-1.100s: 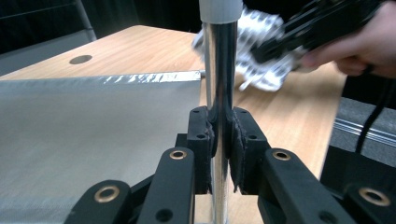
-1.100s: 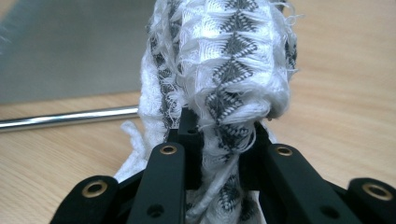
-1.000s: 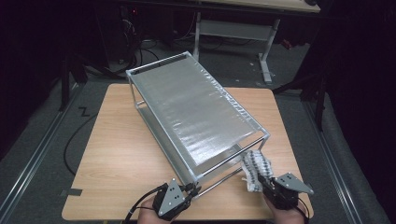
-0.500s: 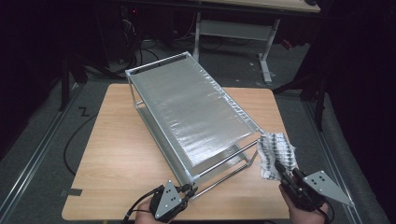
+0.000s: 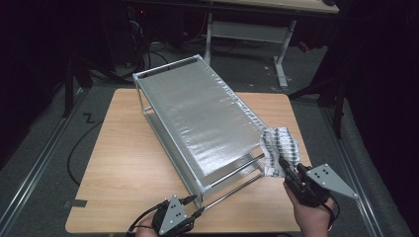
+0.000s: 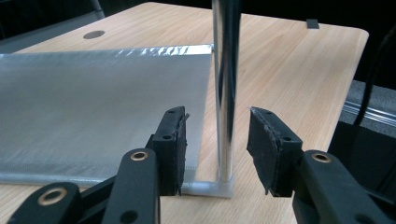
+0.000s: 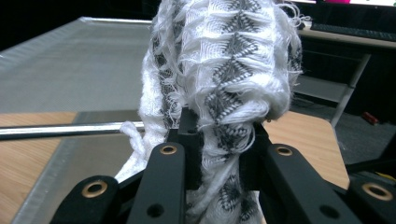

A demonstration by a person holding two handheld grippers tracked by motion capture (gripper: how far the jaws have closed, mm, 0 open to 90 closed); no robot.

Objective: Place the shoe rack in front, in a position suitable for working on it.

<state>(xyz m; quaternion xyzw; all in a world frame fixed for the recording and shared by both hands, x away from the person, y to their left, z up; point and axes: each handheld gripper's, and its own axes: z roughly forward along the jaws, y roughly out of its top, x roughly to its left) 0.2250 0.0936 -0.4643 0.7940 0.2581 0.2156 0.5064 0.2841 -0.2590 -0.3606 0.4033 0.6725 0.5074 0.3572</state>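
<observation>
**The right gripper lifts a knitted cloth beside the metal rack while the left gripper lets go of the rack's post.**

The right gripper point(image 5: 286, 165) has its jaws closed on the white and grey cloth point(image 5: 279, 148), which hangs in the air just beside the near right corner of the rack point(image 5: 197, 113), above the table point(image 5: 118, 163). The left gripper point(image 6: 217, 140) has just been opening its jaws; the chrome post point(image 6: 225, 93) stands between them, but the pads do not press on it. To do this step well, I think the cloth should be raised clear of the rack's thin rods point(image 5: 232, 170) before it is moved over the silver top sheet, so that the loose threads do not catch. The grip sits low on the cloth, so a slow and steady move is better.
</observation>
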